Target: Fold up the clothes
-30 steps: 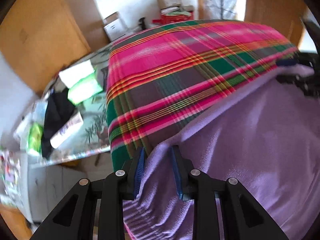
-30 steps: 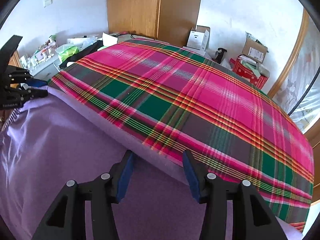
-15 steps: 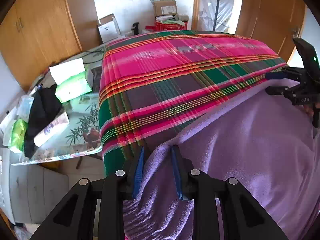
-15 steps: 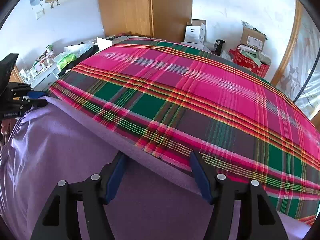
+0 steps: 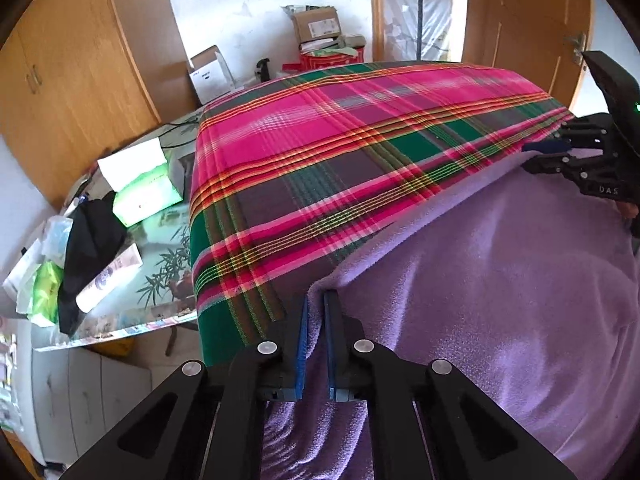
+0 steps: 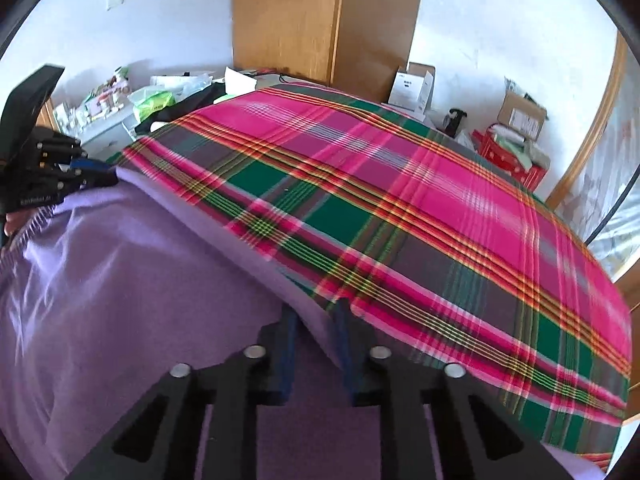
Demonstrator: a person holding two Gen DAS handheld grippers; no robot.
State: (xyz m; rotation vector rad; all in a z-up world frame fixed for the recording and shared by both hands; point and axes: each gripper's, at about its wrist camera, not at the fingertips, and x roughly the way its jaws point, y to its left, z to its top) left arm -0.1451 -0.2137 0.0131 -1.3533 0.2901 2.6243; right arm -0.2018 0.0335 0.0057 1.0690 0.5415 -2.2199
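Since the earlier frames both sets of jaws have just been closing. The left gripper point(image 5: 316, 312), which stood part-open around the corner of the purple garment point(image 5: 500, 280), is now pinched tight on that corner, with only a thin ridge of fleece showing between the blue pads. The right gripper point(image 6: 316, 320), whose jaws stood wide across the garment's edge, has narrowed onto it; the folded edge runs between the pads, and both press on the cloth.

Nearest the cameras, the garment is a soft purple fleece spread over the near part of the plaid cloth point(image 5: 340, 168). Its far edge forms a straight diagonal line across the plaid, stretched between the two grippers. In the left wrist view the right gripper appears at the far right end of that edge; in the right wrist view the left gripper appears at the far left end. A ribbed hem point(image 6: 24, 236) shows below the left gripper in the right wrist view.

Beyond the garment the plaid cloth, pink, green and grey, lies flat and bare to its far side.

Beside the plaid, a glass-topped table point(image 5: 160, 264) carries tissue packs, a black item and a tube. Further off stand a wooden wardrobe point(image 6: 320, 20) and cardboard boxes point(image 5: 316, 28) against the white wall.
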